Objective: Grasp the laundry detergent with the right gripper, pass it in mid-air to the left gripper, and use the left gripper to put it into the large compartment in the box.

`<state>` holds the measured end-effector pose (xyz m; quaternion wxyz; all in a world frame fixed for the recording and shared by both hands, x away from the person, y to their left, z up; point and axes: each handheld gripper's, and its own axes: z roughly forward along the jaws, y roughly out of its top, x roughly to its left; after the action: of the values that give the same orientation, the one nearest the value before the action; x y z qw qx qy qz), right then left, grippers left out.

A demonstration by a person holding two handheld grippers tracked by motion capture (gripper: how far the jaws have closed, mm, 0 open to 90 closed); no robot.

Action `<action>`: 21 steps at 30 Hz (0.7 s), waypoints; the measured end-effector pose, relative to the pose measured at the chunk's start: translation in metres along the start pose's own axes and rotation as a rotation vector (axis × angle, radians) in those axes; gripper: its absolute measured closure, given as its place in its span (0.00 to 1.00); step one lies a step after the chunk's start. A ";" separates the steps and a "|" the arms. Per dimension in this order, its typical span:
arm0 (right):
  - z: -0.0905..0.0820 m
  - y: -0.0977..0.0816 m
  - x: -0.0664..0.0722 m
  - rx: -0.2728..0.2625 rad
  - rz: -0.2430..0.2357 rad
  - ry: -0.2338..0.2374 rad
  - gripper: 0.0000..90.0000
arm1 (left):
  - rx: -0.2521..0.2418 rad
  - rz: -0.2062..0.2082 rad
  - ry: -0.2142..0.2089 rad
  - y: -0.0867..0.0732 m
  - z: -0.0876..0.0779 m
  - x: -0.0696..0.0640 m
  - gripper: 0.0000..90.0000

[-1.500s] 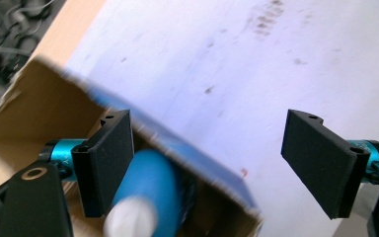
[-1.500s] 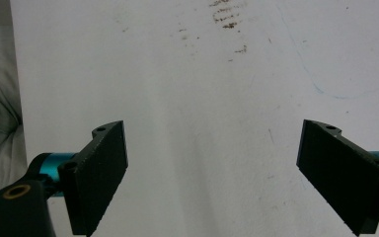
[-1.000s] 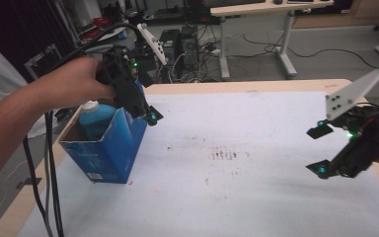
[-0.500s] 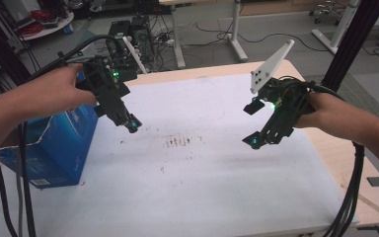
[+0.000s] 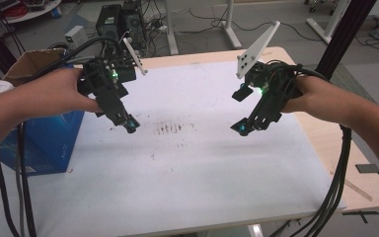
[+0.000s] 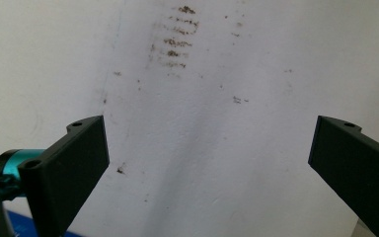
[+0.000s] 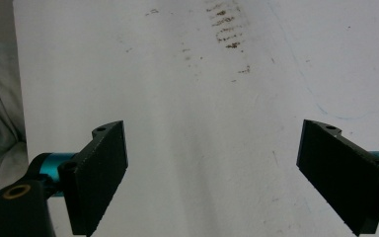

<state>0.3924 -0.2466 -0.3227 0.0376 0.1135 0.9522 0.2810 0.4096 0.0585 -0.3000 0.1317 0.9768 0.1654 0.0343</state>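
Covering the table [image 5: 355, 163], a white sheet [image 5: 202, 173], smudged brown at its middle [image 5: 170, 129]. At the left edge, a blue box [image 5: 44, 140], with a brown carton [image 5: 27, 63] behind. Above the sheet, left gripper [image 5: 128, 126] and right gripper [image 5: 244, 129], well apart, tilted down toward the smudges between them. Jaws of both spread wide, nothing held.

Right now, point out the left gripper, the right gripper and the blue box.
left gripper [image 5: 128, 124]: high view, between its fingertips.
right gripper [image 5: 244, 128]: high view, between its fingertips.
blue box [image 5: 49, 143]: high view, its front wall.
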 end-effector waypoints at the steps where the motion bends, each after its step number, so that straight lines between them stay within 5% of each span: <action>1: 0.001 0.000 0.000 0.003 -0.003 0.001 0.12 | 0.002 0.000 -0.003 -0.001 0.001 0.000 0.02; 21: 0.005 0.001 -0.001 0.010 -0.003 0.008 0.12 | 0.006 0.000 -0.006 -0.004 0.003 0.002 0.02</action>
<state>0.3944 -0.2436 -0.3265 0.0334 0.1111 0.9539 0.2767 0.4110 0.0618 -0.3037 0.1294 0.9773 0.1650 0.0310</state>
